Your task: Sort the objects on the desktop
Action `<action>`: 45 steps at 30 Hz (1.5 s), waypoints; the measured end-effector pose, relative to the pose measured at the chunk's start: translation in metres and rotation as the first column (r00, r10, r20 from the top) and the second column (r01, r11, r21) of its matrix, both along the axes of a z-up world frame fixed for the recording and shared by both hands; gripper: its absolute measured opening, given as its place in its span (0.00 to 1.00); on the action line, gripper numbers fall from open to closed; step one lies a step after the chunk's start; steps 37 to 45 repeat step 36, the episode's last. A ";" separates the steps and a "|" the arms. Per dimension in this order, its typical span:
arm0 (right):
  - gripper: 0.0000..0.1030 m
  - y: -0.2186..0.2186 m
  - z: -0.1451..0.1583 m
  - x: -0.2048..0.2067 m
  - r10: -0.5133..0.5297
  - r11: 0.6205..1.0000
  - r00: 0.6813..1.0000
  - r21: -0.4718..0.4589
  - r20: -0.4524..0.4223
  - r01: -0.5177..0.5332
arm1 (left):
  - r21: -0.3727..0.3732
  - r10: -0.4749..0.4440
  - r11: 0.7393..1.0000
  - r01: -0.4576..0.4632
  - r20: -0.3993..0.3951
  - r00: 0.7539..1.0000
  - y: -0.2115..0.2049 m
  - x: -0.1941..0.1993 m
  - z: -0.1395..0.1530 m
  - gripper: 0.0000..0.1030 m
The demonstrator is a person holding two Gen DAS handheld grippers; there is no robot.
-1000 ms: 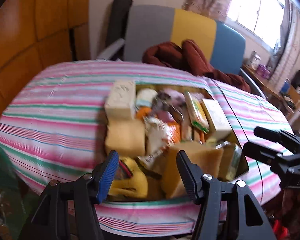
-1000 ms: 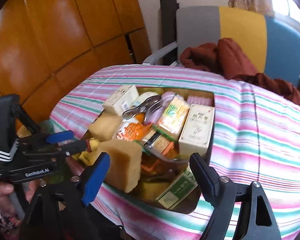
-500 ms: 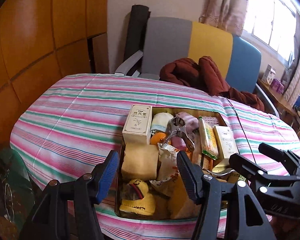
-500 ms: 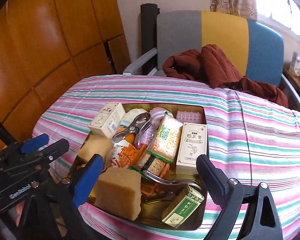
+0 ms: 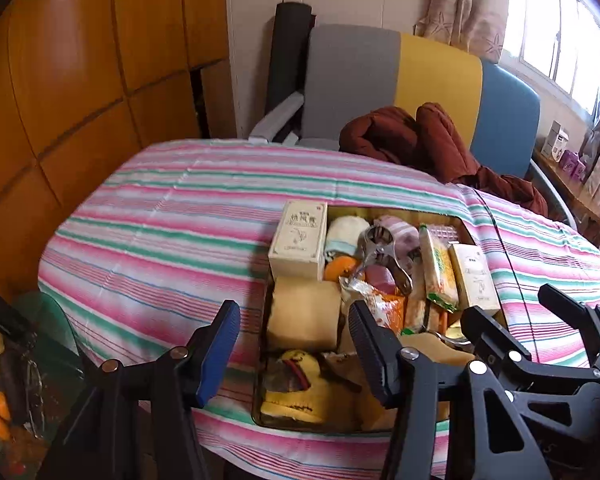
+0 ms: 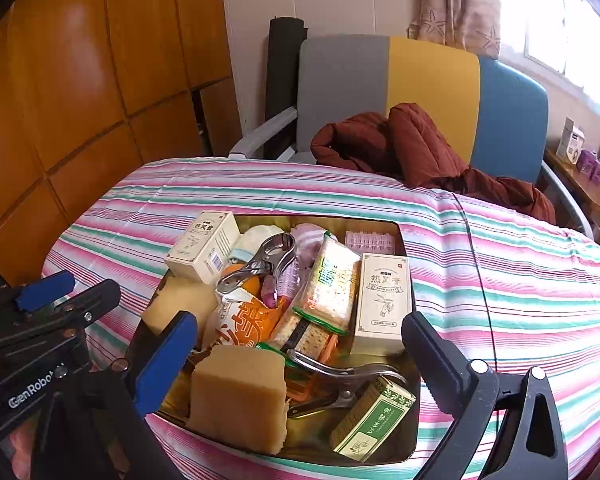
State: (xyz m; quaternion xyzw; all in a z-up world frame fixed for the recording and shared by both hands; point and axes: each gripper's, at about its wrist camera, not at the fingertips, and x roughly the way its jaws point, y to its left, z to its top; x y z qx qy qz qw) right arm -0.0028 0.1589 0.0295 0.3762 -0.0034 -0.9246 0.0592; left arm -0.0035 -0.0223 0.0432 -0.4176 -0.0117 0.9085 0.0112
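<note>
A metal tin [image 6: 408,240] full of mixed objects sits on the striped tablecloth [image 6: 520,280]; the tin also shows in the left wrist view [image 5: 396,211]. In it lie two cream boxes [image 6: 384,300] [image 6: 204,246], tan sponges [image 6: 236,396], a cracker pack [image 6: 332,284], an orange snack bag [image 6: 248,320], steel clips [image 6: 260,264], a green box [image 6: 374,416] and a yellow plush [image 5: 296,388]. My left gripper [image 5: 296,348] is open and empty over the tin's near left edge. My right gripper [image 6: 300,356] is open and empty over the tin's near side.
A grey, yellow and blue chair [image 6: 420,92] with a dark red garment [image 6: 400,148] stands behind the table. Wooden panels [image 6: 80,80] line the left wall. A glass table edge with small items [image 5: 4,400] is at lower left. A black cable [image 6: 480,280] crosses the cloth.
Both grippers have pulled back and risen, so the tin looks smaller and farther. The objects in the tin have not moved. Both stay open.
</note>
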 end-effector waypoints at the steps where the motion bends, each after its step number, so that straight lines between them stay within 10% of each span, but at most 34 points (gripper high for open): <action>1: 1.00 0.000 0.000 0.000 -0.003 1.000 1.000 -0.002 0.003 0.003 | 0.012 0.000 1.000 0.000 0.006 1.000 -0.001 0.000 -0.001 0.53; 45: 1.00 0.013 -0.013 -0.005 -0.075 0.997 0.996 -0.022 0.038 0.076 | -0.017 0.048 0.999 -0.048 0.045 0.998 -0.006 -0.005 -0.016 0.40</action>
